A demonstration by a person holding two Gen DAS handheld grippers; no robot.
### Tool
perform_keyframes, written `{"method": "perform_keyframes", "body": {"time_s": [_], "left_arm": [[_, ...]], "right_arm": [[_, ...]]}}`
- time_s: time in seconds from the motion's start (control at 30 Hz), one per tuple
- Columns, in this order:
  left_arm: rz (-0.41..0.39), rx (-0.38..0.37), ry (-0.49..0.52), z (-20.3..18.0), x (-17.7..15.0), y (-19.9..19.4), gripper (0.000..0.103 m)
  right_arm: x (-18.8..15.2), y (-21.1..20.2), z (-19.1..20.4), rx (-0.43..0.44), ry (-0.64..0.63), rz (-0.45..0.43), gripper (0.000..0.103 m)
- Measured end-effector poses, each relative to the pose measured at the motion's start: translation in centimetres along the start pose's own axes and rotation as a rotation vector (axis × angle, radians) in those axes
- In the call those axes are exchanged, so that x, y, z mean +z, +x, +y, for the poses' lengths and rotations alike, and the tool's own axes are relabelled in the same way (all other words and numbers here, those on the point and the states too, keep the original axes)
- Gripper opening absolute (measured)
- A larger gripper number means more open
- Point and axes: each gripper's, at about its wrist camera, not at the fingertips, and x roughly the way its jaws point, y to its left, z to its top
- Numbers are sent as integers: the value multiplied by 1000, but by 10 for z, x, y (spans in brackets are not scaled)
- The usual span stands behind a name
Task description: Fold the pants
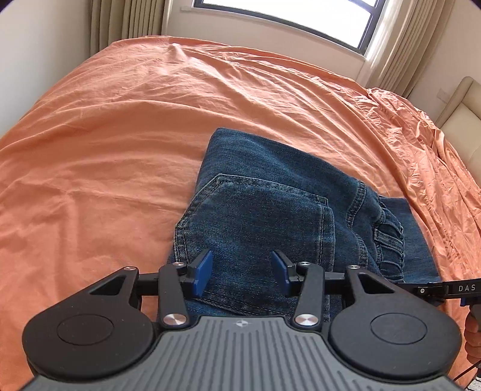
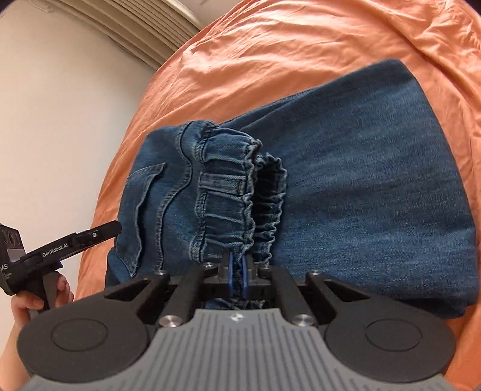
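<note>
An orange sheet (image 1: 150, 135), creased all over, covers the bed and fills most of the left wrist view; toward the right edge of that frame it lies bunched in rumpled folds. A window (image 1: 288, 18) sits at the top centre, with beige curtains (image 1: 126, 18) hanging at the upper left and upper right beside a pale wall (image 1: 36, 54). A cream padded headboard (image 1: 463, 126) shows at the right edge, just beyond the bunched sheet.
</note>
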Motion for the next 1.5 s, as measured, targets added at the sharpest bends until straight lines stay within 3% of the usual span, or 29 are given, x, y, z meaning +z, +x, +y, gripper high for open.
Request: {"method": "perform_keyframes", "body": {"time_s": [0.1, 0.2, 0.37, 0.5, 0.6, 0.63, 0.93, 1.07, 1.17, 1.27, 1.4, 1.5], "left_arm": [[-3, -5, -7, 2, 0, 0, 53], [-12, -15, -14, 4, 2, -1, 53], [-32, -31, -24, 3, 8, -1, 53], [-33, -41, -30, 3, 12, 1, 53], [-28, -34, -33, 5, 12, 2, 53], [-27, -33, -38, 6, 12, 2, 53], [-72, -55, -91, 11, 19, -14, 53], [-110, -77, -91, 4, 30, -24, 53], [-118, -99, -73, -6, 39, -21, 53], [-111, -124, -61, -18, 43, -8, 53], [-93, -139, -25, -35, 46, 20, 52], [-86, -139, 18, -46, 50, 41, 49]], "right_arm": [[8, -2, -2, 39, 16, -9, 13], [21, -9, -5, 106, 62, -48, 49], [47, 15, -24, 189, 217, -47, 64], [58, 39, -36, 217, 307, -52, 60], [66, 43, -26, 178, 251, -75, 25], [67, 41, -19, 156, 206, -82, 19], [93, -28, 100, 109, -218, -161, 12], [117, -67, 127, 69, -277, -189, 12], [129, -86, 110, 14, -222, -193, 12], [120, -102, 66, -52, -145, -189, 12], [109, -91, -19, -138, -9, -162, 12], [105, -69, -65, -149, 45, -169, 12]]}}
